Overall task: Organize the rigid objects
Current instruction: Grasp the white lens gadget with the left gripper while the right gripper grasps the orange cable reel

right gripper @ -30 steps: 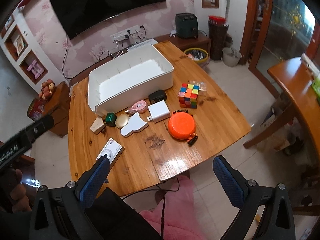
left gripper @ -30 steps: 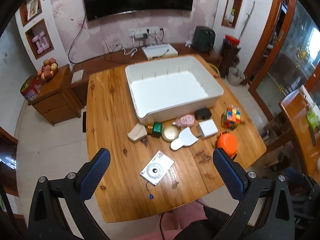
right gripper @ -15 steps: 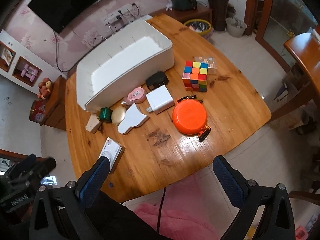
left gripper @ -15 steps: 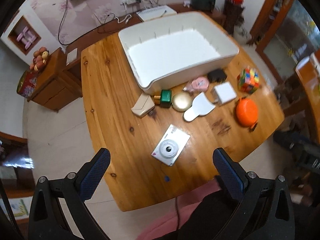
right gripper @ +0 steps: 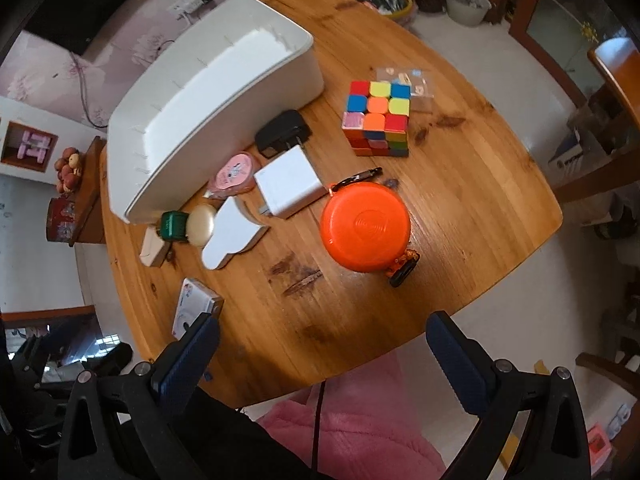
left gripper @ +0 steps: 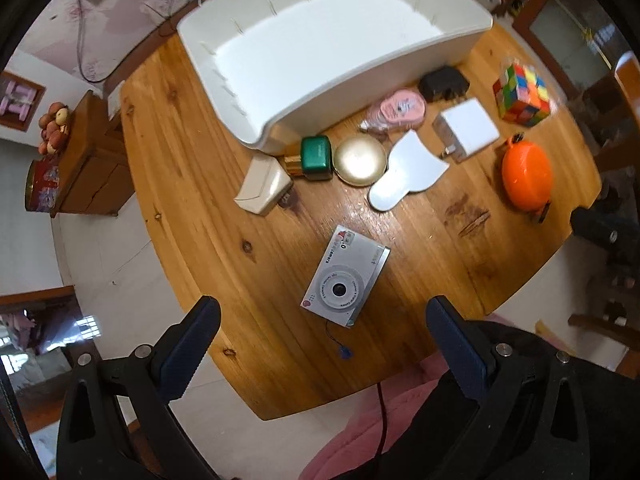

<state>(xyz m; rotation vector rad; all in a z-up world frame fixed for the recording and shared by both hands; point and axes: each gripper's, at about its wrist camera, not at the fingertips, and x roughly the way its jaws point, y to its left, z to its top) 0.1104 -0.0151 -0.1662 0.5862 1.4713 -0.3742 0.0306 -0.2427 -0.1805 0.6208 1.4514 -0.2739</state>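
Observation:
A large empty white bin (left gripper: 328,52) (right gripper: 208,92) sits at the back of a wooden table (left gripper: 208,184) (right gripper: 472,184). In front of it lie a silver compact camera (left gripper: 346,276) (right gripper: 192,308), a beige case (left gripper: 264,186), a green box (left gripper: 317,153), a gold round compact (left gripper: 359,160), a white flat piece (left gripper: 408,172), a pink round case (left gripper: 400,109), a white charger (left gripper: 468,128) (right gripper: 290,186), a black adapter (left gripper: 443,82), a colour cube (left gripper: 522,94) (right gripper: 378,118) and an orange round case (left gripper: 527,174) (right gripper: 366,226). My left gripper (left gripper: 320,338) hangs open above the table's near edge, just short of the camera. My right gripper (right gripper: 320,344) is open too, above the near edge.
A wooden side cabinet (left gripper: 86,160) with fruit and a red tin stands to the left of the table. A pink garment (right gripper: 352,420) and a cable lie below the near edge. Another wooden table (right gripper: 618,76) is at the far right, and a bucket (right gripper: 382,0) on the floor behind.
Both grippers have tilted down and come closer to the table. The camera now lies larger and nearer the left gripper's fingers. Nothing on the table has moved.

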